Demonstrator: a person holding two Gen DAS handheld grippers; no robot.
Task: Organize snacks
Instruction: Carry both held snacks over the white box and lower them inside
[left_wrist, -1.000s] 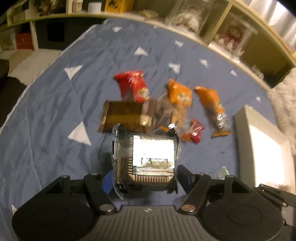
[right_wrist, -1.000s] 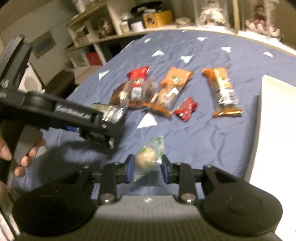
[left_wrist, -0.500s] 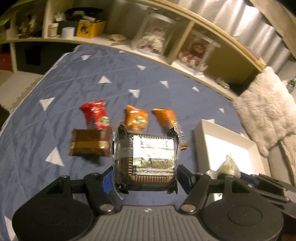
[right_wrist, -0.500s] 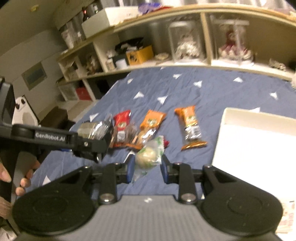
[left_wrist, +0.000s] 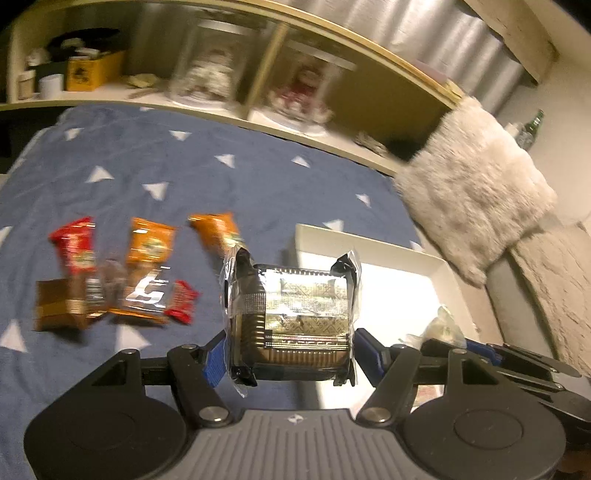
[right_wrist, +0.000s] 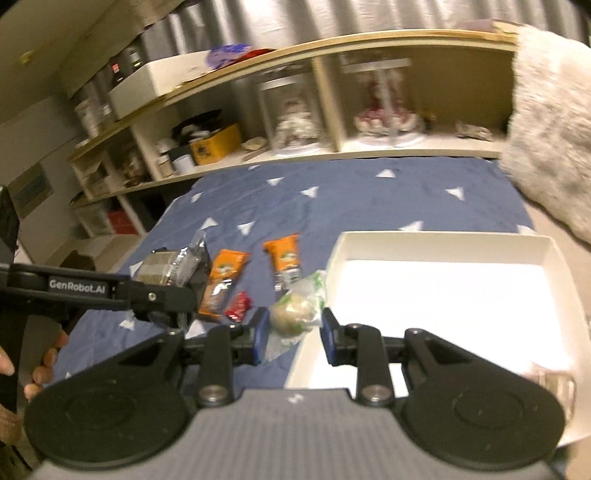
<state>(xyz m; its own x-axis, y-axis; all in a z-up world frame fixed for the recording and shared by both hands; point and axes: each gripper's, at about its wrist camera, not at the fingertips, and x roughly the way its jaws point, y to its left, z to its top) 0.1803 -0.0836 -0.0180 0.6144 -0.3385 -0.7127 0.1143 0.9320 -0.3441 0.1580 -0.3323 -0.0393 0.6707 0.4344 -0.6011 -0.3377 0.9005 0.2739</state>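
One foil-topped cake pack (left_wrist: 291, 314), upright, long axis crosswise.

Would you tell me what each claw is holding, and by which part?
The left claw grips a wrapped pastry by its two sides; the right claw pinches a clear-wrapped round snack by its sides.

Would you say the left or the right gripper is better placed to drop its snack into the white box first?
Right, probably. The right gripper holds the round wrapped pastry at the near left edge of the white box. The left gripper carries the foil-wrapped cake farther left, near the snacks on the blue cover.
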